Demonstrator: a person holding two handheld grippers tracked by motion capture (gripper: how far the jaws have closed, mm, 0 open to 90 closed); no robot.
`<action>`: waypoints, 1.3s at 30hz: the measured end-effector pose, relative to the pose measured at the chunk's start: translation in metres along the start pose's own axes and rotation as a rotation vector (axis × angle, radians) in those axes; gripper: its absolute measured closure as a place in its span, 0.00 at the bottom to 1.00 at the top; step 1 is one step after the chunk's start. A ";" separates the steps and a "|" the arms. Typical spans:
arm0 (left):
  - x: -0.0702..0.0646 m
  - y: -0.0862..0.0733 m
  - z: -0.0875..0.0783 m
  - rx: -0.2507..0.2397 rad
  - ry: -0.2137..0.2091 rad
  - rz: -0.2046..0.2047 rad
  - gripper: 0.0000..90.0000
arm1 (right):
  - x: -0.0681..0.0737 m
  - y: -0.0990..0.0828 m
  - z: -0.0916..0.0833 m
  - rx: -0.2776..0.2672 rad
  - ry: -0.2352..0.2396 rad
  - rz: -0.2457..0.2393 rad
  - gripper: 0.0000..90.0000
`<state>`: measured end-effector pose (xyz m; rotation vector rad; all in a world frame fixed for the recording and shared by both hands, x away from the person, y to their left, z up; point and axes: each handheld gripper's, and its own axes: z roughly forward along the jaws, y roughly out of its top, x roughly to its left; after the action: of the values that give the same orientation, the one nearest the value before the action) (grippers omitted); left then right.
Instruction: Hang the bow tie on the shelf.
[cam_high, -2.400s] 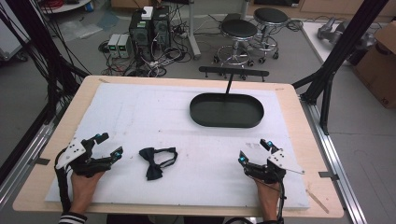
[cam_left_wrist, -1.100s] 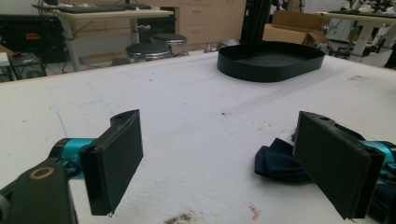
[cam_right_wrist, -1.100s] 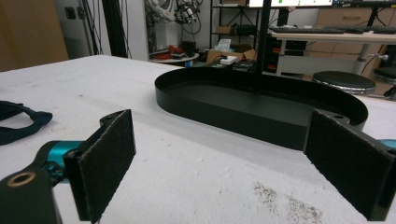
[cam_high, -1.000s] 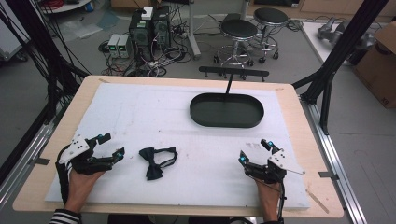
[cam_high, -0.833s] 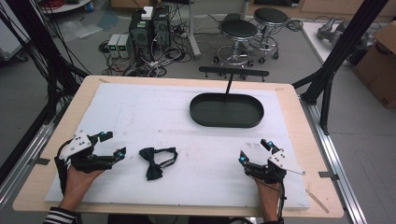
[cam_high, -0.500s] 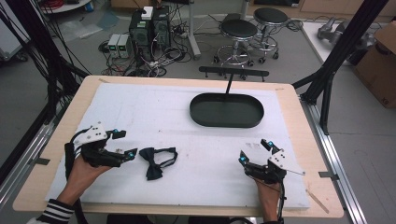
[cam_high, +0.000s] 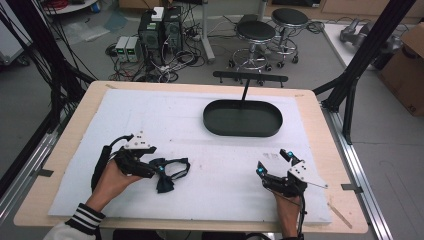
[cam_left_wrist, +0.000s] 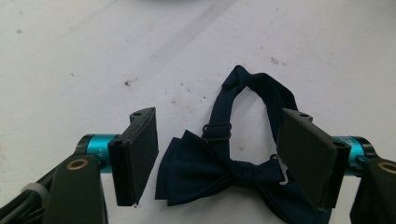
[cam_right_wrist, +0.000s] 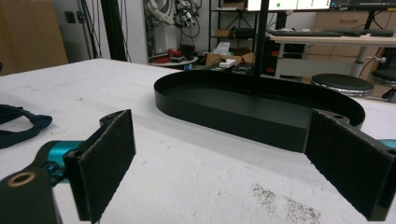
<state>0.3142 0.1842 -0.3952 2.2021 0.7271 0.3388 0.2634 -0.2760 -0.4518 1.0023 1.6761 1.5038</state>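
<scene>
High view: the left tool (cam_high: 159, 170) sits at the lower left of the frame, over a dark blue bow tie (cam_high: 170, 172) lying on the white tabletop (cam_high: 150, 115). Its jaws are wide open on both sides of the bow tie (cam_left_wrist: 215, 175), not gripping it. The right tool (cam_high: 274, 162) rests at the lower right, wide open and holding nothing. A black oval tray (cam_high: 243, 118) sits in the upper middle.

A wooden table (cam_high: 320, 107) carries a white mat (cam_high: 150, 115), tray (cam_high: 243, 118) and bow tie (cam_high: 170, 172).
</scene>
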 end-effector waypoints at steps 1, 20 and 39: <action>-0.001 0.001 0.006 0.027 -0.013 -0.012 0.33 | 0.000 0.000 0.000 0.000 0.000 0.001 0.09; -0.004 0.007 0.032 0.179 -0.016 -0.046 0.48 | -0.002 0.000 -0.001 -0.011 -0.001 0.026 0.09; -0.012 0.014 0.047 0.296 0.052 0.023 0.68 | -0.004 -0.001 -0.002 -0.021 -0.005 0.036 0.09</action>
<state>0.3309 0.1417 -0.4159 2.4893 0.8244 0.3176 0.2639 -0.2803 -0.4523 1.0292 1.6430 1.5376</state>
